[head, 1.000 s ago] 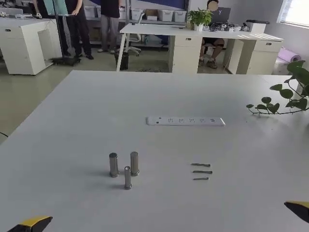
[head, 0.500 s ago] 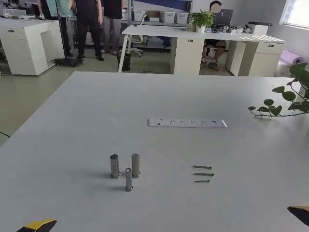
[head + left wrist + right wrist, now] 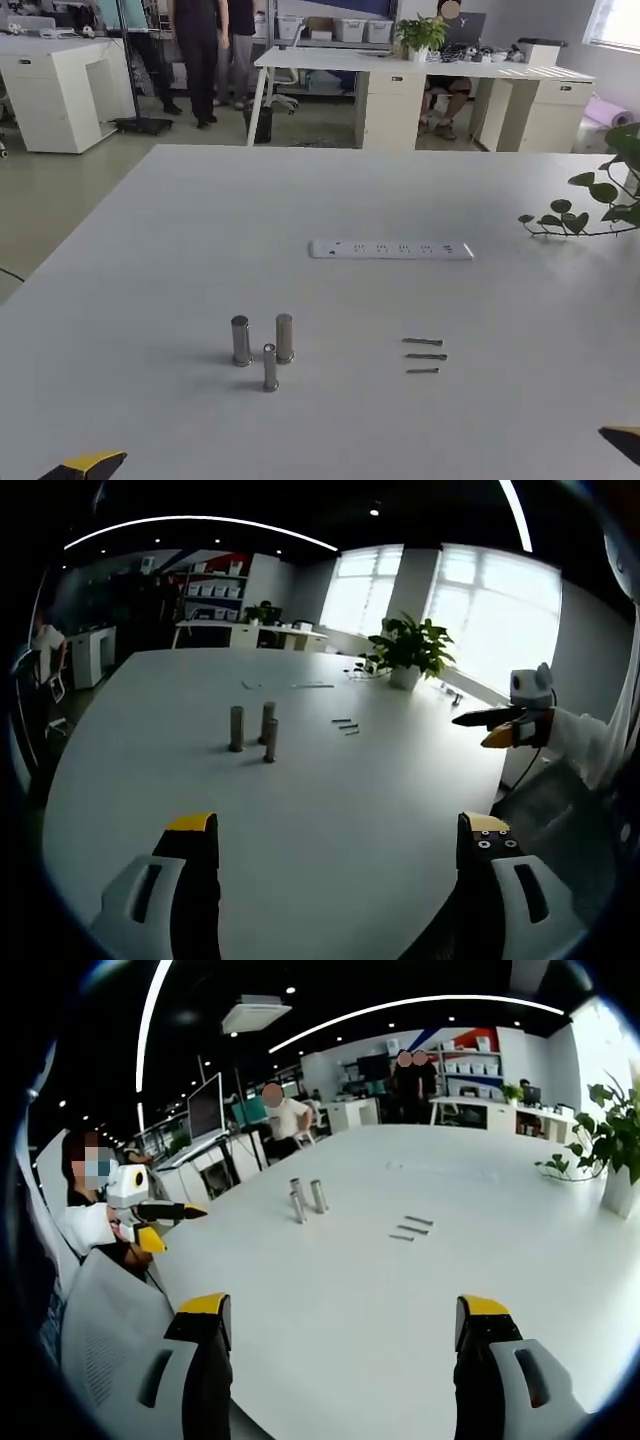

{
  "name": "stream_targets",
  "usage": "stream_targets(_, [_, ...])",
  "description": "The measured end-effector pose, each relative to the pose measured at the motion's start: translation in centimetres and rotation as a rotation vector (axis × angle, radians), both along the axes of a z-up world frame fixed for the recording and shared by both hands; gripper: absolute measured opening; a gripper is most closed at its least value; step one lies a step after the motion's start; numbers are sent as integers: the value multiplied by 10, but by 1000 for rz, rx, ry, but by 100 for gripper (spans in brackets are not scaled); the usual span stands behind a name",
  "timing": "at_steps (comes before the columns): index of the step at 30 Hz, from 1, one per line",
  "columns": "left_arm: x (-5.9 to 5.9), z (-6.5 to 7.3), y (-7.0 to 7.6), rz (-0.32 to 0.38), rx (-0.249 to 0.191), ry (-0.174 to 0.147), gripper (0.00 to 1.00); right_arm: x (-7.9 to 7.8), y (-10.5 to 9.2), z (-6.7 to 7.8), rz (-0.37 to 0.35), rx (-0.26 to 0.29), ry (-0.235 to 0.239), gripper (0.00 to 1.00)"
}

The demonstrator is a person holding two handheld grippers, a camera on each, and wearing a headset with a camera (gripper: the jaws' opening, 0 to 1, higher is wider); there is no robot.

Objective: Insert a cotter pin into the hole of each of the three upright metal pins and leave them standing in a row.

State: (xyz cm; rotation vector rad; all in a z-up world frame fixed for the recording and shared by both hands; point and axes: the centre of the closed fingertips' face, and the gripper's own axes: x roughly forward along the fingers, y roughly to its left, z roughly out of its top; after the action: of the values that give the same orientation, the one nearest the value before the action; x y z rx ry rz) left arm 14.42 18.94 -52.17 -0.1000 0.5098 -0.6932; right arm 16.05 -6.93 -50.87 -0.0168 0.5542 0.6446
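Three upright metal pins (image 3: 270,366) stand bunched in a small triangle left of the table's middle. Three cotter pins (image 3: 427,356) lie flat in a short stack to their right. Both sets also appear in the left gripper view, pins (image 3: 266,730) and cotter pins (image 3: 345,726), and in the right gripper view, pins (image 3: 304,1198) and cotter pins (image 3: 412,1229). My left gripper (image 3: 337,825) is open, well short of the pins. My right gripper (image 3: 342,1306) is open too, far from the cotter pins. One yellow fingertip (image 3: 88,463) peeks in at the head view's bottom left, another fingertip (image 3: 624,440) at the bottom right.
A white power strip (image 3: 391,250) lies beyond the parts. A trailing plant (image 3: 590,208) reaches in from the table's right edge, with a potted plant (image 3: 405,652) farther along. People stand (image 3: 200,45) among desks behind the table.
The head camera has shifted slightly and the people at the back have walked to the right. Pins and cotter pins have stayed put; both grippers remain open at the near edge.
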Motion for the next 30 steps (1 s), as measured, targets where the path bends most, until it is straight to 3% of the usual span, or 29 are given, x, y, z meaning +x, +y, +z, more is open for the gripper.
stream_targets(21, [8,-6,-7,-47,25,25,99,2,-3,-6,-22,11,20,90])
stream_targets(30, [19,-13,-10,-79,43,36,96,2,-8,-7,-39,15,25,89])
